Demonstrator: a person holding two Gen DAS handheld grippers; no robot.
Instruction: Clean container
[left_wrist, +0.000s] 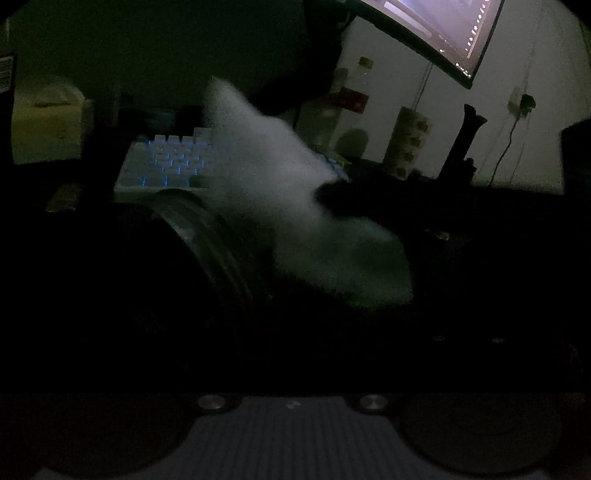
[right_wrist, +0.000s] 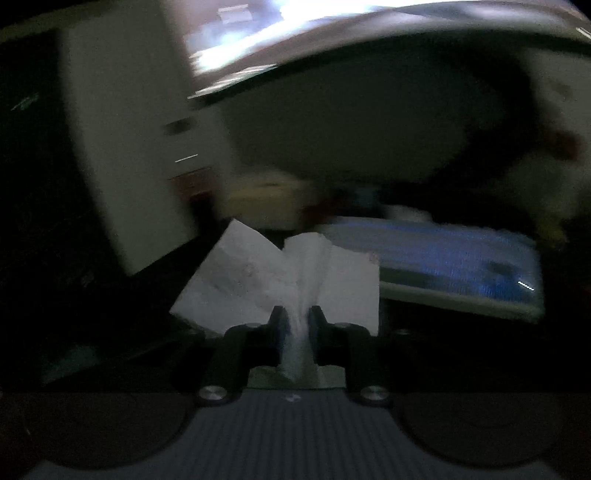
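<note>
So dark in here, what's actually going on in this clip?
A person with a handheld gripper in each hand is wiping a container at a dim desk. The right gripper is shut on a white tissue. In the left wrist view that tissue sits at the rim of a dark round container, with a backlit keyboard behind. The left gripper's own fingers are lost in the dark.

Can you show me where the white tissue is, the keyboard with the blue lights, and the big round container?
White crumpled tissue (right_wrist: 280, 280): right wrist view, on its spread sheet above the gripper.
White keyboard with blue-lit keys (left_wrist: 166, 166): left wrist view, on its keys.
Dark round container (left_wrist: 210, 229): left wrist view, on its ridged rim.
</note>
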